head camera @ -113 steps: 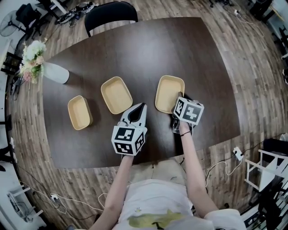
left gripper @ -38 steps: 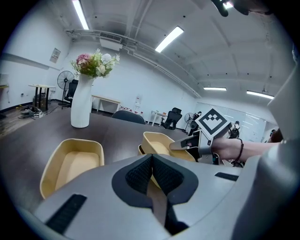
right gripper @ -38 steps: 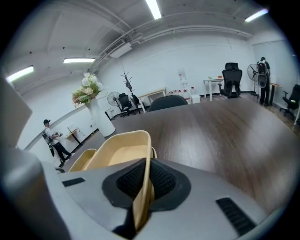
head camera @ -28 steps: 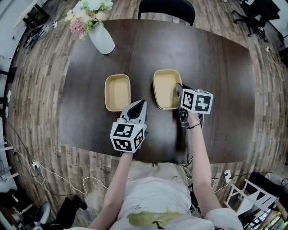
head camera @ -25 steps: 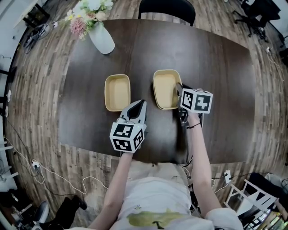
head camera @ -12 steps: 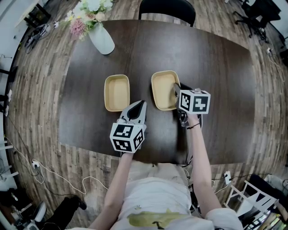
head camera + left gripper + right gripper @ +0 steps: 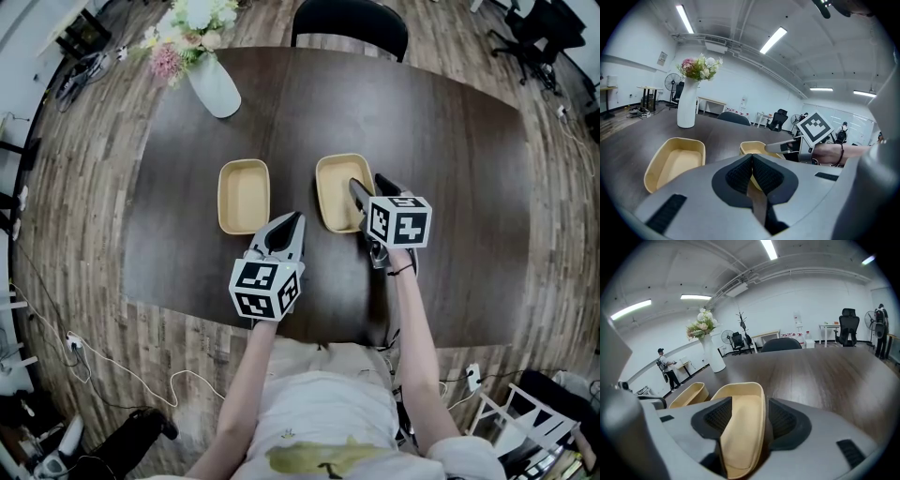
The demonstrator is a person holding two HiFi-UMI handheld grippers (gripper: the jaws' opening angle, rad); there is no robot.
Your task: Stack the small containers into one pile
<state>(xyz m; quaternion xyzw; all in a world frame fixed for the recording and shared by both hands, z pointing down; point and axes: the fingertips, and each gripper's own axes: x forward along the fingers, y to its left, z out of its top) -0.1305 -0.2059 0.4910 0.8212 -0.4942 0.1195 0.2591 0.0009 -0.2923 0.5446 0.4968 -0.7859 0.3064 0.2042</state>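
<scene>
Two tan small containers rest on the dark table, a left container and a right container. My right gripper straddles the right container's near-right wall. Its jaws are opening, and in the right gripper view the wall stands between the spread pads with a gap on the right side. That view also takes in the left container. My left gripper hovers between the two containers at their near ends, shut on nothing. Both containers show ahead of it.
A white vase of flowers stands at the table's far left. A black chair sits at the far edge. Cables lie on the wooden floor around the table. A person stands far off in the room.
The right gripper's jaws have spread apart around the right container's wall. That gripper and the container have shifted slightly left and nearer. The left gripper has not moved.
</scene>
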